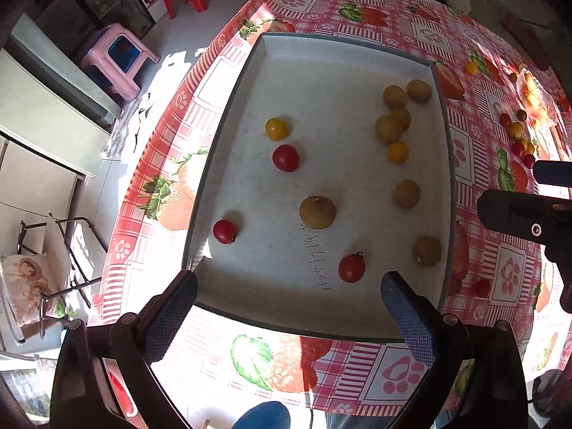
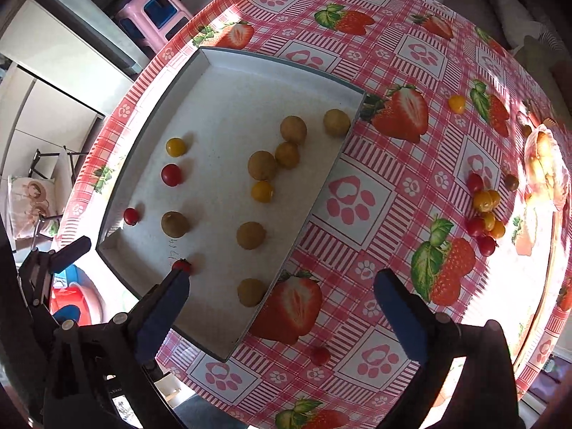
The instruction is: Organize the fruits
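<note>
Left wrist view: the left gripper (image 1: 287,307) hangs over the tray (image 1: 228,107) at the frame's bottom, jaws spread wide and empty. Red and yellow tomatoes (image 1: 285,157) lie left, brown fruits (image 1: 395,97) mostly right, probably sorted by kind. Stools and a fridge fill the upper left.

Right wrist view: the right gripper (image 2: 280,302), equally wide and empty, straddles the tray's right wall. Unsorted tomatoes (image 2: 483,201) wait at the right on the strawberry cloth (image 2: 361,193).

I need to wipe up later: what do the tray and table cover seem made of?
Tray: probably foam or card, matte white inside, grey outside, handwriting on its floor. Table cover: likely wipeable plastic or oilcloth, printed strawberries and paws, glossy glare in sunlight.
</note>
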